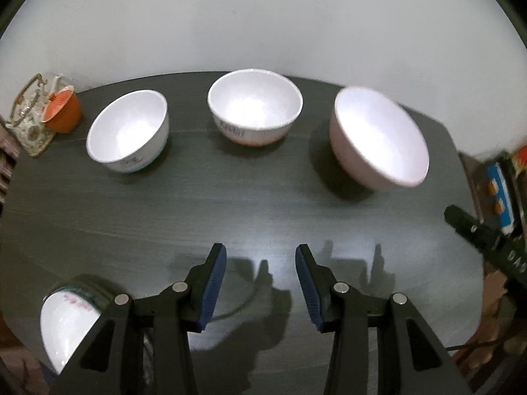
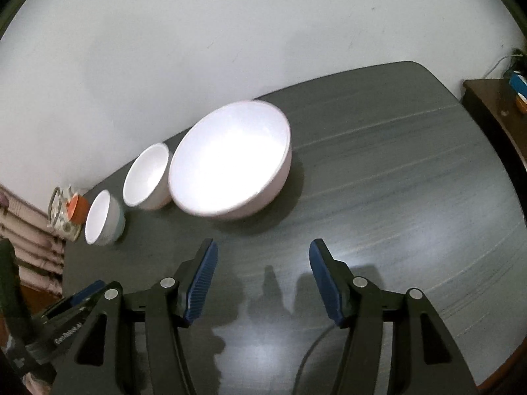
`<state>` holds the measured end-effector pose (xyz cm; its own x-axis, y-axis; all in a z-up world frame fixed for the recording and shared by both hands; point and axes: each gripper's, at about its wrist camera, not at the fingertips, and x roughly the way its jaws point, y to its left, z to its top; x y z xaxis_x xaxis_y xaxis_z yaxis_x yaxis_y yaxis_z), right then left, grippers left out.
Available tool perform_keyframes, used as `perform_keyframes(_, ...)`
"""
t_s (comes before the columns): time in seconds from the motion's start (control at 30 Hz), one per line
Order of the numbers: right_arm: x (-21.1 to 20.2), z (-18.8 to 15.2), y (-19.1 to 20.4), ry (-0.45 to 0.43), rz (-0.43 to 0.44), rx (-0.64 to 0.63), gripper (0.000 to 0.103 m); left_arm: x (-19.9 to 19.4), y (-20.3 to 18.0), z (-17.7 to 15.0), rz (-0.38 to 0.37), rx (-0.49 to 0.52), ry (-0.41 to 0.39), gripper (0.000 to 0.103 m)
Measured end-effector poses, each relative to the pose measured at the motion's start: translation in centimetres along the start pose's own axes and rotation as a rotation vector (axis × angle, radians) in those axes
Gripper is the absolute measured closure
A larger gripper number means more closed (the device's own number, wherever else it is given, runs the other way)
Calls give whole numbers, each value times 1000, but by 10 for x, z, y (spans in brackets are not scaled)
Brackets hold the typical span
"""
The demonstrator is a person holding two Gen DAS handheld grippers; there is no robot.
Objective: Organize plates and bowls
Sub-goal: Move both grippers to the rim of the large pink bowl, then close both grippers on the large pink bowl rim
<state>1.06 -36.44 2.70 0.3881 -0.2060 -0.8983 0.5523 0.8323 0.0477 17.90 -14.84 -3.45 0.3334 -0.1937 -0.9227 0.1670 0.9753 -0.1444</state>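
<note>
Bowls (image 1: 255, 107) stand untouched beyond both grippers, left (image 1: 261, 283) and right (image 2: 263, 279), fingers spread wide, holding nothing.

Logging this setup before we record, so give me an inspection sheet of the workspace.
Surface: dark grey table, wood-grain.
Job's things: large pink bowl, two smaller white bowls in a row by the wall; another bowl at the near left edge. No plates seen.
Clutter: orange cup, glass teapot.
Grippers: left gripper and right gripper open, empty.
Cables: one cable under the right gripper.
Surroundings: white wall, brown side cabinet.
</note>
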Motion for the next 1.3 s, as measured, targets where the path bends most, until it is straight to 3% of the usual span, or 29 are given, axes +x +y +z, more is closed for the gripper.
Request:
perform_keyframes(0.33,41,52,-10,35,-38,45,47,31,-11,59,-164,-127,35,58)
perform_keyframes(0.63,76,63,-17,82,-24,84,47,79,-17,87,-315,-273,127,58)
perform_keyframes(1.0,97,66,-17,105,-13,75,48,110,-40,101,-273,-248,156,60)
perform_keyframes(1.17,102,71,-18,89,3,83,58,119,-38,104,-260,-230,150,69)
perform_keyframes(1.3,108,71,-23,100,5,92,77,121,-38,105,-285,-226,145,78)
